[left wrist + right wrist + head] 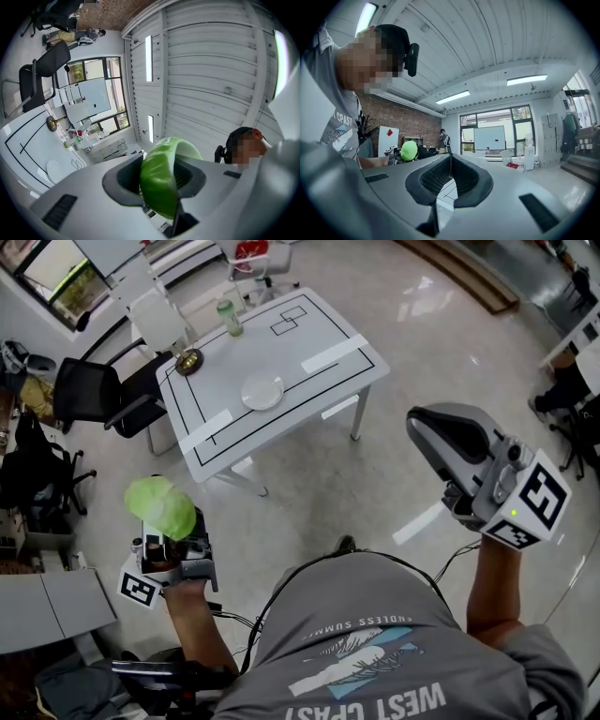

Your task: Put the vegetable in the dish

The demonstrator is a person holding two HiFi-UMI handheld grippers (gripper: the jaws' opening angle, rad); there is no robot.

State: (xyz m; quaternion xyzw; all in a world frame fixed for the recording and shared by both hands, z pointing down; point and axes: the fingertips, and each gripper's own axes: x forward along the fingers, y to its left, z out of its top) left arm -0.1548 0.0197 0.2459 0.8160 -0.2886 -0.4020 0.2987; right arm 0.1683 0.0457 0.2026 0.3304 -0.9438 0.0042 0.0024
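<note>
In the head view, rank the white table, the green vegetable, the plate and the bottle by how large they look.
1. white table
2. green vegetable, but it is far nearer the camera, so its lead over the plate is unsure
3. plate
4. bottle

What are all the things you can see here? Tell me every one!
table: one, white with black lines, standing ahead on the shiny floor
dish: one, white, empty, on the table
container: one, green, at the table's far edge
round stand: one, brass-coloured, at the table's left corner
office chair: one, black, left of the table
vegetable: one, light green, leafy, in the left gripper
left gripper: one, grey, shut on the vegetable
right gripper: one, grey, shut, holding nothing
</note>
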